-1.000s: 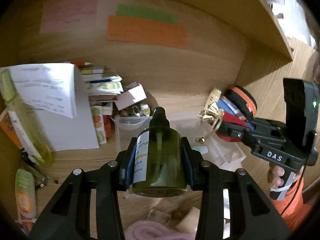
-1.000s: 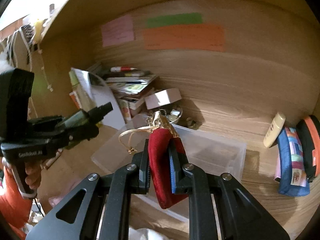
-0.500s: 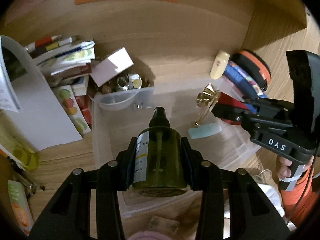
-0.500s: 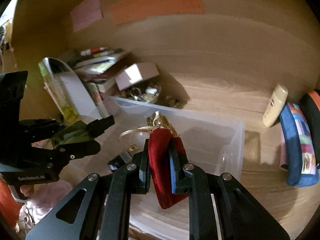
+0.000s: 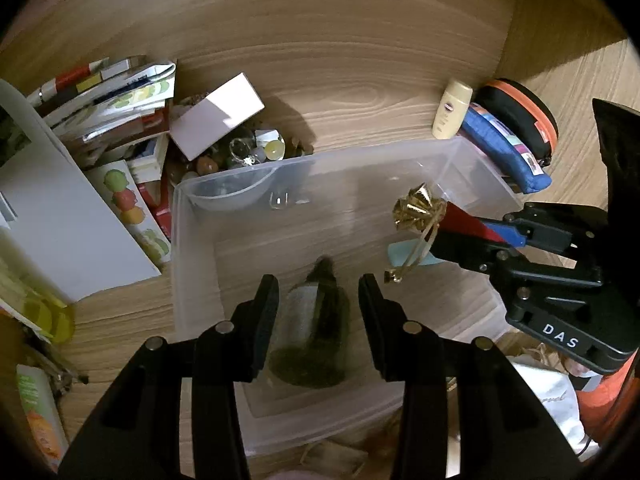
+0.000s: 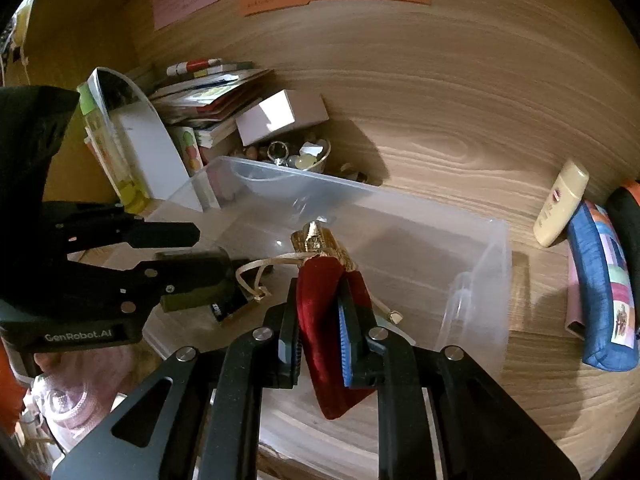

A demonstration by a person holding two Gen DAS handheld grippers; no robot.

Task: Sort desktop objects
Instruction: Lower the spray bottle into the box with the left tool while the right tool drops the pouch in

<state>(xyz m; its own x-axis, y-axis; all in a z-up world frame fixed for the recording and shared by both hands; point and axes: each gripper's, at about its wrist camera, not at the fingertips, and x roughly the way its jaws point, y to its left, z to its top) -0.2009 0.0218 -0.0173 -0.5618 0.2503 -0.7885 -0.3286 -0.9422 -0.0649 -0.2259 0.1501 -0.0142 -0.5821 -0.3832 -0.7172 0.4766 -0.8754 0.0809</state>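
Two grippers hang over a clear plastic bin [image 5: 176,240] on the wooden desk [image 5: 360,92]. The left gripper [image 5: 318,280] stands with its jaws parted, and the green bottle [image 5: 310,340] shows blurred between and below its fingers [image 5: 264,312], with a gap on its right side. From the right wrist view the bottle lies under both fingers rather than pinched by them, so it is let go and sits inside the bin near the front wall. The right gripper [image 6: 320,292] is clenched on a red velvet pouch [image 6: 320,320], whose gold-trimmed mouth and pale cord poke out past the fingertips; the pouch hangs above the bin's right half, not touching the floor of it. One pale blue flat item [image 5: 400,252] lies in the bin under that pouch. Behind the bin are a white box [image 5: 218,116] tilted on a bowl of trinkets [image 5: 240,156], and to the right a cream tube [image 5: 450,110] just beside a blue pencil case [image 5: 504,148]
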